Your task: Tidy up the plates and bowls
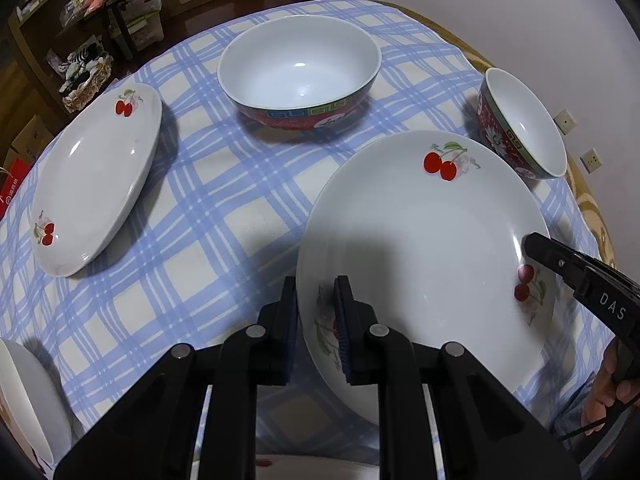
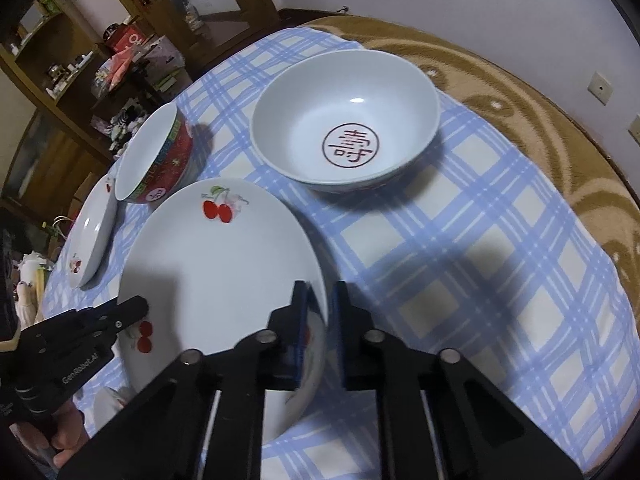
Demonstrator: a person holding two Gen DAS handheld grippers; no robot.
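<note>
Left wrist view: large white cherry plate (image 1: 424,248) sits nearest the camera, on the blue-and-white checked cloth (image 1: 208,216). Left gripper (image 1: 316,312) straddles its near-left rim, one blue-padded finger outside, the other inside over the plate face. Fingers look set close on the rim, but a sliver of gap shows w/ the outer finger, so can't tell if they truly pinch it. Right gripper (image 1: 538,246) comes in from the right edge, black tip over the plate's right rim next to a cherry print.

Right wrist view: same cherry plate (image 2: 224,264), w/ the right gripper (image 2: 320,316) straddling its near-right rim; left finger inside over the plate, right finger outside over the cloth (image 2: 460,264). Gap visible btw rim and outer finger; firm clamp or not, can't tell. Left gripper (image 2: 136,308) reaches onto the plate's left rim from the lower left.

Further out, left wrist view: red-patterned bowl (image 1: 300,72) upright beyond the plate, apart from it. Second red bowl (image 1: 524,124) at the right, just beyond the plate's far-right rim, looks tilted but fisheye may account for that. Second cherry plate (image 1: 96,180) lies well to the left. Another white dish rim (image 1: 24,396) shows at the bottom-left corner.

Right wrist view shows a red circular character mark inside the bowl (image 2: 348,120) on the right. Brown patterned table cover (image 2: 560,128) lies under the cloth. Wooden shelves (image 2: 60,80) w/ clutter stand behind.
</note>
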